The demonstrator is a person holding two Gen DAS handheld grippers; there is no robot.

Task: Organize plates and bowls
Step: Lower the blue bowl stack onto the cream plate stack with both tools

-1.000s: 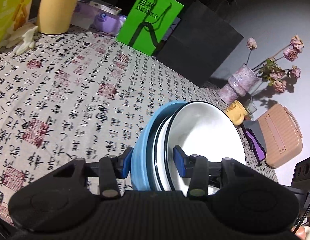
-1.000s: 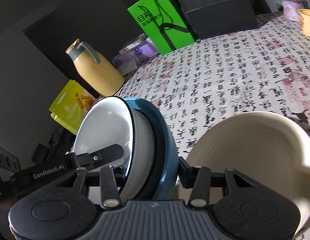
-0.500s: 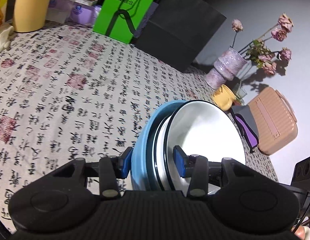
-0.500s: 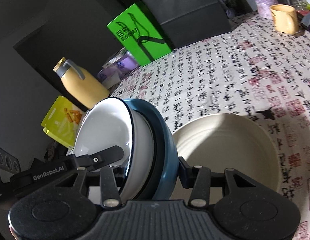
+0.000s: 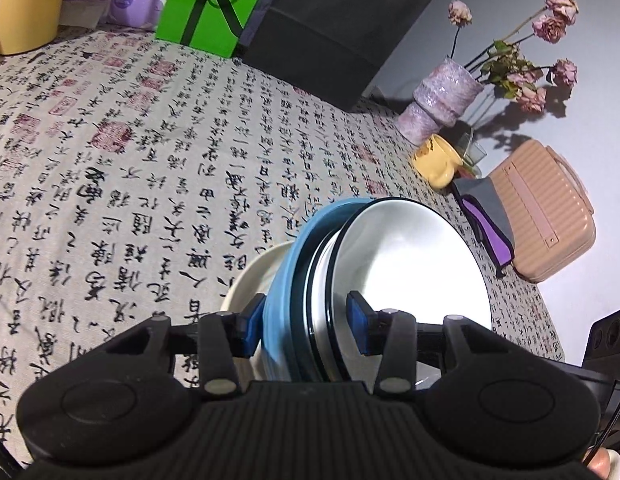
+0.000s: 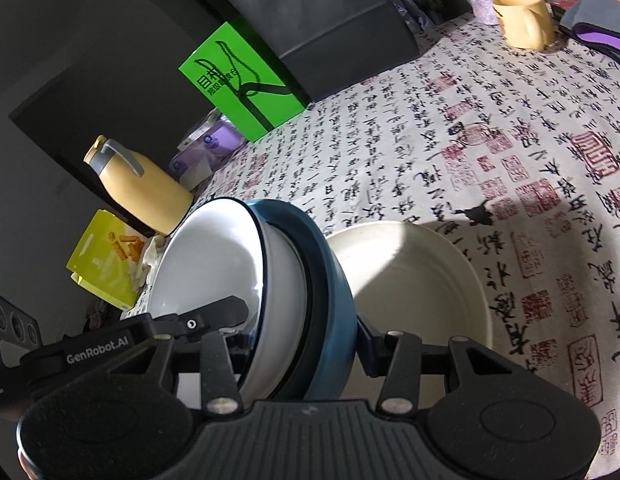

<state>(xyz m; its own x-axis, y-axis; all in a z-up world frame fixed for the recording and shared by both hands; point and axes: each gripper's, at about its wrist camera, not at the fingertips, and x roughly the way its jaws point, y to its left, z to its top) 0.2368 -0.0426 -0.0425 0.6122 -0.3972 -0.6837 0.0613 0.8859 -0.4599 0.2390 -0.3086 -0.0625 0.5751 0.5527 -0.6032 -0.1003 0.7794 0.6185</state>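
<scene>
A stack of a white bowl (image 5: 410,264) nested in a blue dish (image 5: 284,280) stands on edge in the air. My left gripper (image 5: 306,322) is shut on its rim, one blue pad on each face. From the opposite side my right gripper (image 6: 302,344) is shut on the same stack, blue dish (image 6: 330,280) and white bowl (image 6: 210,264); its left pad is hidden behind the bowl. A cream bowl (image 6: 414,280) sits on the tablecloth just beyond the stack, and its rim shows as the cream bowl (image 5: 250,276) left of the blue dish. The left gripper's finger (image 6: 206,316) crosses the white bowl.
Along the far side of the calligraphy tablecloth (image 5: 150,152) stand a green box (image 5: 206,4), a black bag (image 5: 330,28), a yellow flask (image 6: 146,192) and purple packs (image 5: 130,4). A yellow mug (image 5: 436,160), a flower vase (image 5: 442,100) and a tan case (image 5: 546,208) lie right.
Both grippers have carried the stack across the table and slightly down, toward the cream bowl. The cream bowl's rim has come into the left wrist view.
</scene>
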